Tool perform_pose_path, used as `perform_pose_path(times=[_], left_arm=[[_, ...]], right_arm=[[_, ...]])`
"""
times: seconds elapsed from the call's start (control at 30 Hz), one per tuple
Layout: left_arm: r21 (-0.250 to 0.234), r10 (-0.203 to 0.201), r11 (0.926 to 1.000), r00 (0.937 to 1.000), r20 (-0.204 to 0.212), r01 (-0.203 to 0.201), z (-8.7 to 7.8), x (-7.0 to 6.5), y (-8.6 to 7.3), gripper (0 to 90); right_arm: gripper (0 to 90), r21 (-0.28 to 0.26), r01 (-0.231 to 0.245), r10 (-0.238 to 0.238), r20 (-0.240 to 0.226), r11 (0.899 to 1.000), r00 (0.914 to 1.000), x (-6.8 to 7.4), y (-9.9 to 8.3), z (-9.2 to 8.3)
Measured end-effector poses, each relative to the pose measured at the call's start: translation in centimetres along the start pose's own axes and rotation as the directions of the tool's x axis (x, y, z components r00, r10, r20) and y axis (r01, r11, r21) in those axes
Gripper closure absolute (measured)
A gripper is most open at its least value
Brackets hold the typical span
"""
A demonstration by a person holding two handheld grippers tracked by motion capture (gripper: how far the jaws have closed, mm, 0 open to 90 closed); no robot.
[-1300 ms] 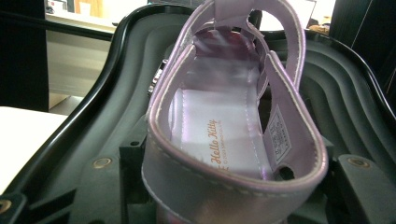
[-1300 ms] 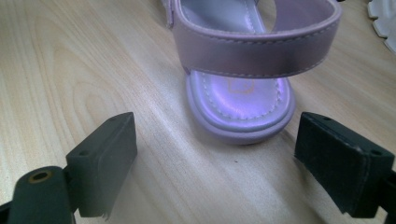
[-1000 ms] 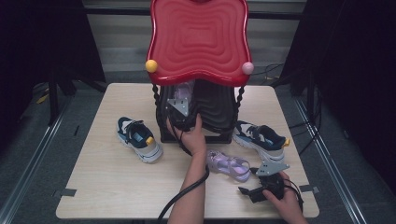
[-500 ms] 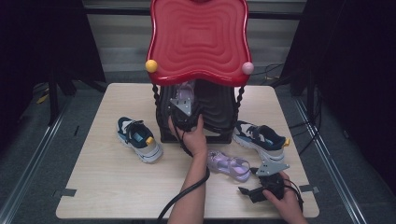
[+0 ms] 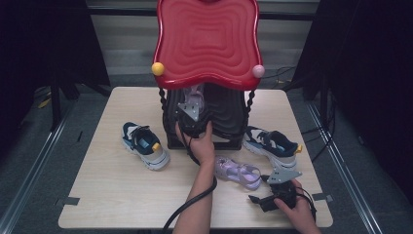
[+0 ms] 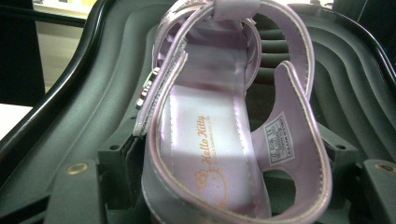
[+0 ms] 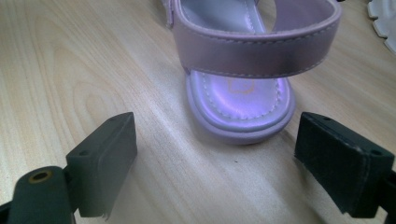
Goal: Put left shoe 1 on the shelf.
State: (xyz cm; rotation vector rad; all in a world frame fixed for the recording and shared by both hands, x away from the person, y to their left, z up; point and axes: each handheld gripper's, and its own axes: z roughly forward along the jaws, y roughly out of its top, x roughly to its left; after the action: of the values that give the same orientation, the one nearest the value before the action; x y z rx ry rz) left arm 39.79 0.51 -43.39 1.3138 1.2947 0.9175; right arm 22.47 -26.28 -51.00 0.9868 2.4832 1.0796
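My left gripper (image 5: 194,113) has just been opening, its jaws apart around the lilac sandal (image 6: 219,126) on the black rack (image 5: 229,114); the right gripper (image 7: 229,158), jaws wide, faces its mate (image 7: 243,70) near the table's (image 5: 97,195) front edge, probably next.

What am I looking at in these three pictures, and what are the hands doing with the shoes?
No robot here: a person holds a two-jaw gripper in each hand. The high view looks down on a wooden table from above the person's side. The other two pictures come from cameras riding on the grippers.

On the table stands a black rack under a wavy red top. Two navy sneakers lie beside it, one to the left and one to the right, and a lilac sandal lies in front.

The left gripper reaches into the rack, where a second lilac sandal sits on the ribbed shelf. Its jaws have just been opening, so it looks to be letting that sandal go. The right gripper rests low on the table, jaws open, facing the heel of the front sandal without touching it.
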Motion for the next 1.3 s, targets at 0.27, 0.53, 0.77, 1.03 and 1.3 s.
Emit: perform_pose_path(times=[0.27, 0.53, 0.77, 1.03, 1.3], left_arm=[[0.002, 0.004, 1.0, 0.9996, 0.027, -0.004, -0.2, 0.3, 0.2, 22.2], [0.01, 0.016, 0.9998, 0.9983, 0.056, -0.017, -0.9, 1.0, 0.3, 18.5], [0.032, 0.032, 0.9989, 0.9946, 0.099, -0.035, -1.7, 1.9, 0.4, 18.4], [0.055, 0.106, 0.9918, 0.9825, 0.153, -0.116, -2.9, 2.1, 0.3, 17.5], [0.083, 0.133, 0.9846, 0.9683, 0.211, -0.154, -4.2, 2.7, 0.4, 16.8]], right_arm=[[12.6, 0.0, 0.0, 0.0, 0.0, 1.0, 1.0, 0.0, 0.0, 0.0], [12.7, 0.001, 0.0, 0.0, 0.001, 1.0, 1.0, 0.0, 0.0, 0.0], [12.6, 0.001, 0.0, 0.0, 0.002, 1.0, 1.0, 0.0, 0.0, 0.0], [12.7, 0.0, 0.0, 0.0, 0.0, 1.0, 1.0, 0.0, 0.0, 0.0], [12.6, 0.0, 0.0, 0.0, 0.0, 1.0, 1.0, 0.0, 0.0, 0.0]])
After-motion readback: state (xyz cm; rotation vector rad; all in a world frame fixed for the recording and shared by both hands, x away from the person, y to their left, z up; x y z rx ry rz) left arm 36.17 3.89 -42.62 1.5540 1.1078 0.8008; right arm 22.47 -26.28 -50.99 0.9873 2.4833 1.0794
